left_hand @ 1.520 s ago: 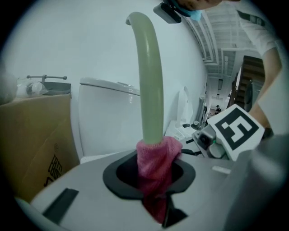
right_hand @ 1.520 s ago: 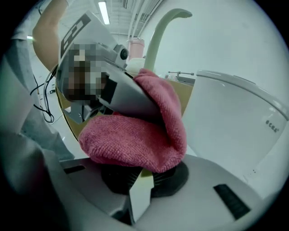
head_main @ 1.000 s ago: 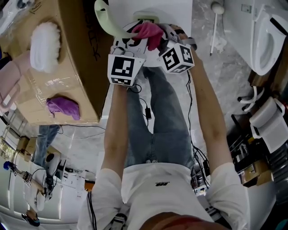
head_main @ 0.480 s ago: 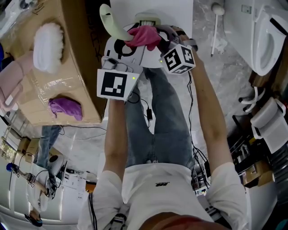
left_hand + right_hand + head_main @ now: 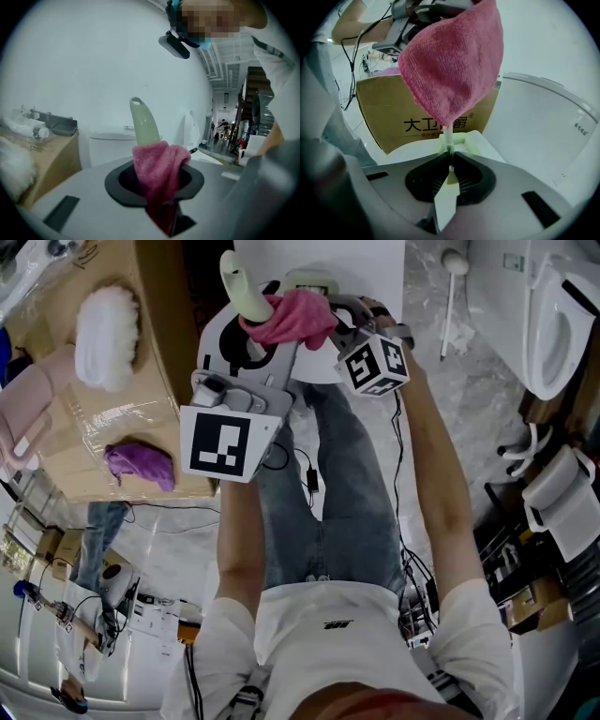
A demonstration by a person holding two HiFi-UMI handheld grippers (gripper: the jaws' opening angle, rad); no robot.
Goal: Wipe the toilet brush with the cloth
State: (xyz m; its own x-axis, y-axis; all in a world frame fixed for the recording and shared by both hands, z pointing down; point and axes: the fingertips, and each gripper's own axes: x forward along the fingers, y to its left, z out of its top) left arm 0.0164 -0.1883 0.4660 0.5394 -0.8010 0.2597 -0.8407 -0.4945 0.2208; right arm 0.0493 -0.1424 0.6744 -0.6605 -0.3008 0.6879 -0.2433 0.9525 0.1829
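The toilet brush has a pale green, horn-shaped handle (image 5: pixel 241 287) (image 5: pixel 144 123) that stands upright. A pink cloth (image 5: pixel 292 317) (image 5: pixel 158 168) is wrapped round the handle. My left gripper (image 5: pixel 265 329) (image 5: pixel 161 190) is shut on the cloth around the handle; its jaws have just been opening, with cloth and handle still between them. My right gripper (image 5: pixel 326 313) (image 5: pixel 450 157) is lower down, shut on the brush's thin pale shaft (image 5: pixel 446 136). In the right gripper view the cloth (image 5: pixel 452 65) hangs over that shaft and hides the handle.
A cardboard box (image 5: pixel 159 381) (image 5: pixel 389 117) at the left carries a white fluffy duster (image 5: pixel 105 334) and a purple cloth (image 5: pixel 139 465). A white toilet (image 5: pixel 558 324) stands at the right, and another white brush (image 5: pixel 450 282) lies on the marble floor. The person's legs (image 5: pixel 328 484) are below the grippers.
My left gripper has risen with the cloth, which slid up the handle, so less green shows above it. The right gripper and the shaft have stayed put.
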